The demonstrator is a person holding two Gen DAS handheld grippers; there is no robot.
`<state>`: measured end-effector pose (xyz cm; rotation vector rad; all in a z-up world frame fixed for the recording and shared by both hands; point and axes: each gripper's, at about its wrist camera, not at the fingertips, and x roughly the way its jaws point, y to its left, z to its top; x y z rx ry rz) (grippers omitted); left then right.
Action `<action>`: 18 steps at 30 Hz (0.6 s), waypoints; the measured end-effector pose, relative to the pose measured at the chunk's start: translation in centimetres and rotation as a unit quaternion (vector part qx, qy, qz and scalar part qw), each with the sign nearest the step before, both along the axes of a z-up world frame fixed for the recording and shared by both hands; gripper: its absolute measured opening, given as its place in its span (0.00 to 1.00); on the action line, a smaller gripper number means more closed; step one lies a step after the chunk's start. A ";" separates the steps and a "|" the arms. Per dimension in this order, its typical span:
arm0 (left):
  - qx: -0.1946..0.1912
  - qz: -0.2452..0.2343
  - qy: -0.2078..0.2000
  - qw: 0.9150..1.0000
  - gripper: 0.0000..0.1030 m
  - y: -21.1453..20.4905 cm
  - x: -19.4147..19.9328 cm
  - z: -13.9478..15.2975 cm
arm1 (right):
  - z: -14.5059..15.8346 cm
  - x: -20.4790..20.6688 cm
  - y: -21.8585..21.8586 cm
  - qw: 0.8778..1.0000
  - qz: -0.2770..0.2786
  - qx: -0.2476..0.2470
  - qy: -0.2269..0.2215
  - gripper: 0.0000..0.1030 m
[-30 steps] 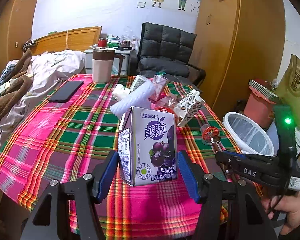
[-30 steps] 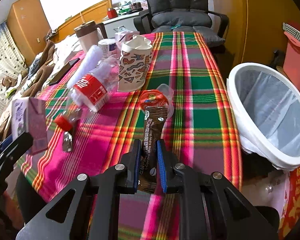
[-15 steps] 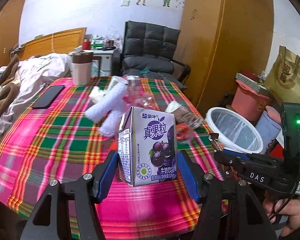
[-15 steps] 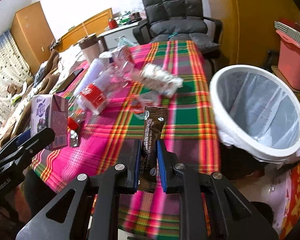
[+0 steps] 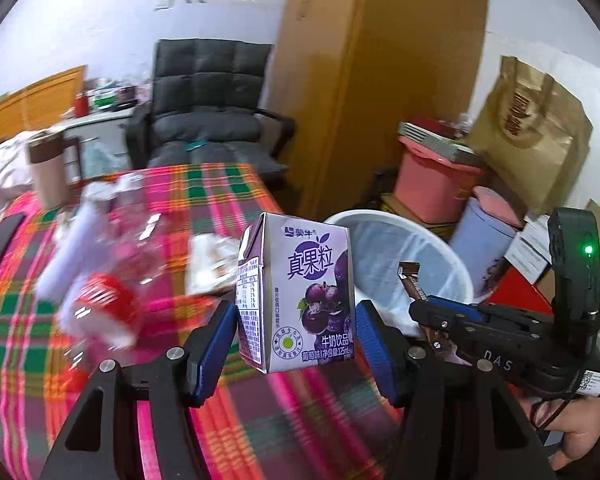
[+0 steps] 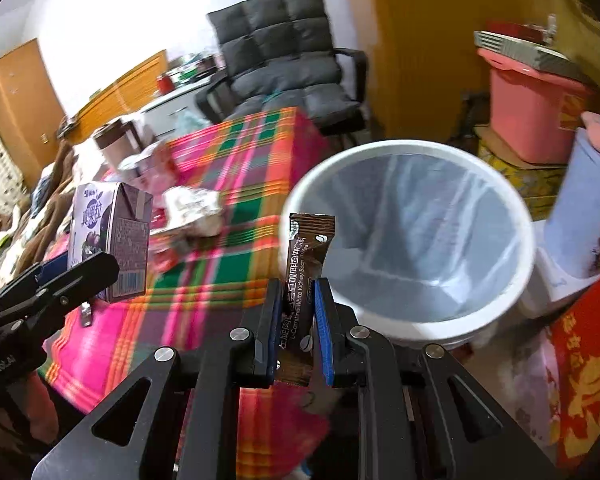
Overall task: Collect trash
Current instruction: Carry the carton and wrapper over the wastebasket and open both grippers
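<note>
A purple milk carton (image 5: 300, 296) is gripped upright by the left gripper (image 5: 296, 344) above the plaid table (image 5: 172, 200), while a brown sachet (image 6: 306, 276) is clamped by the right gripper (image 6: 298, 316) beside the white bin (image 6: 412, 236).

Soft indoor light, brightest on the white back wall (image 6: 112, 20), which glares in the right wrist view. Both fisheye views bend hard at their dark rounded corners. Motion blur smears the plaid tablecloth (image 5: 28, 308) and its litter; the purple milk carton (image 5: 300, 292) stays sharp
</note>
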<state>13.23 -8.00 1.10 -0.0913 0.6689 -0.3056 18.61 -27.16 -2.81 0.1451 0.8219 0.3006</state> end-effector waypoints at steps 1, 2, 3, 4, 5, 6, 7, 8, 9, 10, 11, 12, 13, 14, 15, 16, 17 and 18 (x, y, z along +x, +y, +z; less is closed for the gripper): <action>0.001 -0.007 -0.001 1.000 0.60 -0.7 0.5 0.0 | -0.1 0.2 -0.6 1.000 -0.004 -0.002 0.001 0.18; 0.001 -0.017 0.000 1.000 0.60 -1.5 1.1 0.0 | -0.2 0.4 -1.1 1.000 -0.009 -0.004 0.002 0.18; 0.001 -0.025 0.003 1.000 0.60 -2.2 1.7 -0.1 | -0.3 0.6 -1.5 1.000 -0.014 -0.006 0.003 0.18; 0.001 -0.030 0.005 1.000 0.60 -2.7 2.2 -0.3 | -0.4 0.9 -2.0 1.000 -0.019 -0.007 0.005 0.18; 0.004 -0.039 0.006 0.999 0.60 -3.6 2.9 -0.4 | -0.5 1.2 -2.5 1.000 -0.025 -0.008 0.006 0.18; 0.005 -0.044 0.008 0.999 0.60 -4.1 3.3 -0.5 | -0.6 1.3 -2.7 1.000 -0.027 -0.009 0.007 0.18; 0.004 -0.050 0.010 0.999 0.60 -4.6 3.8 -0.6 | -0.7 1.6 -3.2 0.999 -0.031 -0.010 0.010 0.19; 0.002 -0.061 0.014 0.998 0.60 -5.4 4.5 -0.8 | -0.8 1.7 -3.4 0.999 -0.034 -0.011 0.010 0.19; 0.002 -0.066 0.016 0.998 0.60 -5.9 5.0 -0.9 | -0.8 1.8 -3.6 0.999 -0.036 -0.012 0.011 0.19; 0.004 -0.071 0.018 0.997 0.60 -6.6 5.7 -1.2 | -0.9 2.1 -4.0 0.999 -0.039 -0.013 0.013 0.19; 0.005 -0.074 0.021 0.997 0.60 -6.9 6.2 -1.4 | -1.0 2.2 -4.2 0.999 -0.040 -0.014 0.014 0.19; 0.004 -0.078 0.024 0.997 0.60 -7.2 6.6 -1.6 | -1.1 2.3 -4.5 0.999 -0.042 -0.016 0.015 0.19; 0.001 -0.084 0.029 0.996 0.60 -7.7 7.2 -1.9 | -1.2 2.5 -4.8 0.999 -0.043 -0.017 0.016 0.19; 0.001 -0.085 0.032 0.996 0.60 -8.1 7.6 -2.1 | -1.3 2.6 -5.0 0.999 -0.044 -0.018 0.017 0.19; 0.003 -0.086 0.033 0.996 0.60 -8.4 7.9 -2.3 | -1.5 2.8 -5.2 0.999 -0.045 -0.019 0.020 0.19; 0.005 -0.088 0.034 0.996 0.60 -8.7 8.2 -2.5 | -1.6 2.9 -5.4 0.999 -0.046 -0.020 0.021 0.19; 0.006 -0.092 0.038 0.995 0.60 -9.0 8.6 -2.7 | -1.7 3.1 -5.5 0.998 -0.047 -0.021 0.023 0.19; 0.006 -0.093 0.040 0.995 0.60 -9.3 8.8 -2.9 | -1.9 3.2 -5.7 0.998 -0.047 -0.021 0.026 0.19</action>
